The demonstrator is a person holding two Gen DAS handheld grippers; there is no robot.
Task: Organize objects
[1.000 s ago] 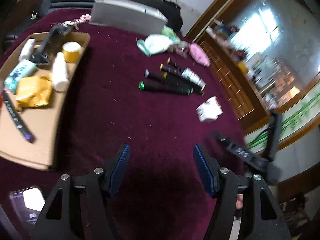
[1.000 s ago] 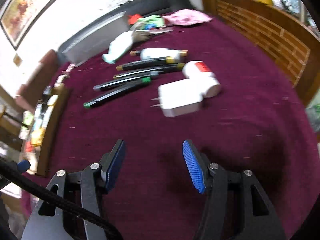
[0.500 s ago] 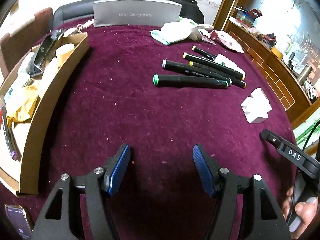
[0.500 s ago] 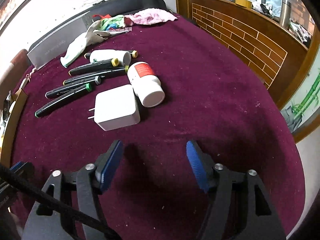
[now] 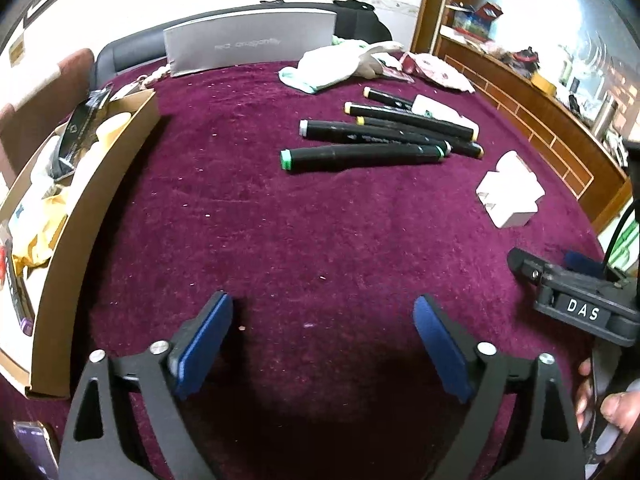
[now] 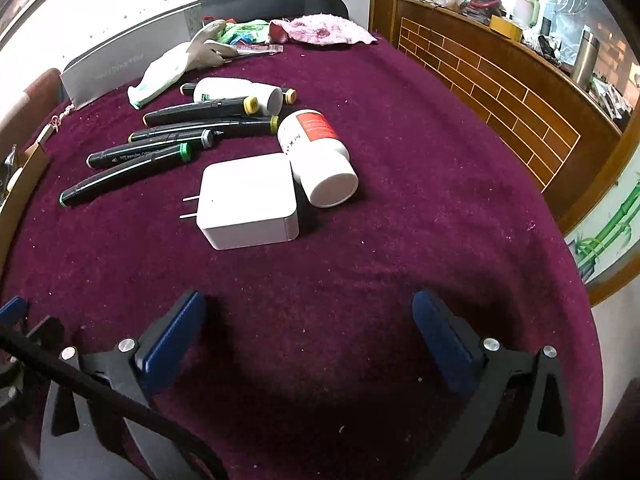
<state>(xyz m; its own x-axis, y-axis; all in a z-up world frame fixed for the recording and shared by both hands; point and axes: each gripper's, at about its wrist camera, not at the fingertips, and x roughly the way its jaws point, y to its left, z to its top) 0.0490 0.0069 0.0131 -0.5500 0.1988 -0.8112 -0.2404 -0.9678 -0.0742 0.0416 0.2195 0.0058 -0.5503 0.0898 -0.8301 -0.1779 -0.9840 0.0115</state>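
Observation:
On the maroon cloth lie several black markers (image 5: 362, 156) (image 6: 124, 178), a white charger plug (image 6: 248, 200) (image 5: 510, 196) and a white pill bottle with a red label (image 6: 318, 156), which touches the charger. A second white bottle (image 6: 236, 94) lies behind the markers. My left gripper (image 5: 322, 344) hovers over bare cloth short of the markers, its jaws opening, nothing between them. My right gripper (image 6: 306, 340) hangs just short of the charger, jaws opening wide and empty. Its black body (image 5: 576, 304) shows at the right of the left wrist view.
A cardboard tray (image 5: 100, 184) with packets and small bottles sits along the left. A grey box (image 5: 252, 46), a white glove (image 6: 180, 62) and a pink cloth (image 6: 324, 32) lie at the back. A wooden brick-pattern counter (image 6: 500, 80) borders the right. A phone (image 5: 34, 446) lies near left.
Both grippers' jaws have spread much wider. Both views have tipped down and drawn closer to the cloth; the charger and markers look larger.

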